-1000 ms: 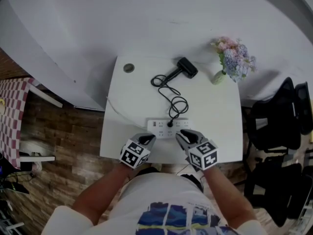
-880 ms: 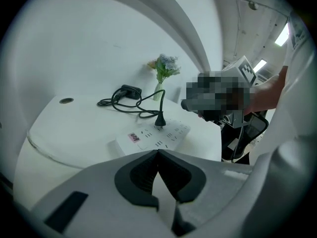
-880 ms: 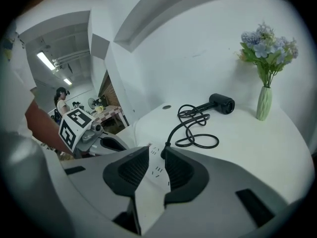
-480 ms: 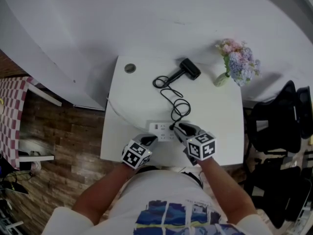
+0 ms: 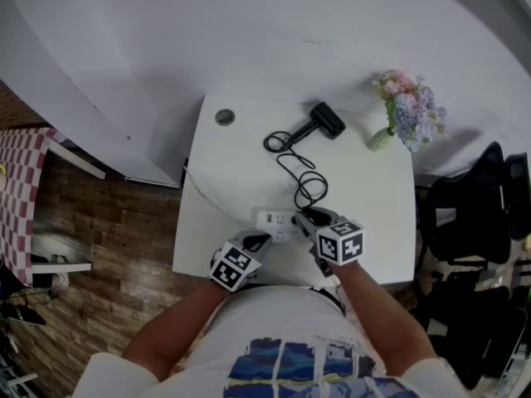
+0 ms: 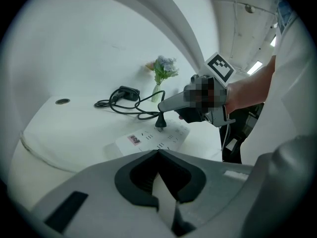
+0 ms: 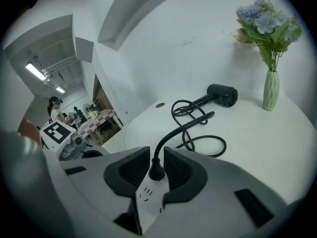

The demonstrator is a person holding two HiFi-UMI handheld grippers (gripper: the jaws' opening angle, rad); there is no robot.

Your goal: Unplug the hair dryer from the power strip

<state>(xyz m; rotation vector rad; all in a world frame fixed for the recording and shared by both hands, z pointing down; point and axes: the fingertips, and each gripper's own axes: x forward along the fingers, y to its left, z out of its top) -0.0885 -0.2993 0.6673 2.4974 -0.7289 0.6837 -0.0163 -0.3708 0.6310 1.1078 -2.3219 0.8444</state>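
Hair dryer (image 5: 323,121), black, lies on its side at the far end of the white bench (image 5: 365,197), well beyond both sets of fingers. Its cord (image 5: 303,177) runs in loose loops back toward them to a plug (image 7: 156,171) seated upright in the white power strip (image 5: 272,220). The right gripper (image 7: 155,158) has its fingers on either side of that plug; they have just been closing, and the dark pads look pressed against its flanks, with the strip showing pale beneath them. The left gripper (image 6: 158,155) sits just beside it at the strip's near left end, its fingers brought together tip to tip; whether they touch the strip I cannot tell. Far beyond the right fingers and off to their right, a pale green vase (image 5: 380,139) of pink and blue flowers stands near the bench's back corner. Far beyond the left fingers, a round grommet (image 5: 225,117) is set in the top. A plain white wall (image 5: 249,31) rises behind the bench. Wood-plank floor (image 5: 108,214) lies out to the left of the left fingers, with a checked cloth (image 5: 21,181) at its edge, and black chairs (image 5: 469,214) stand to the right of the right fingers.
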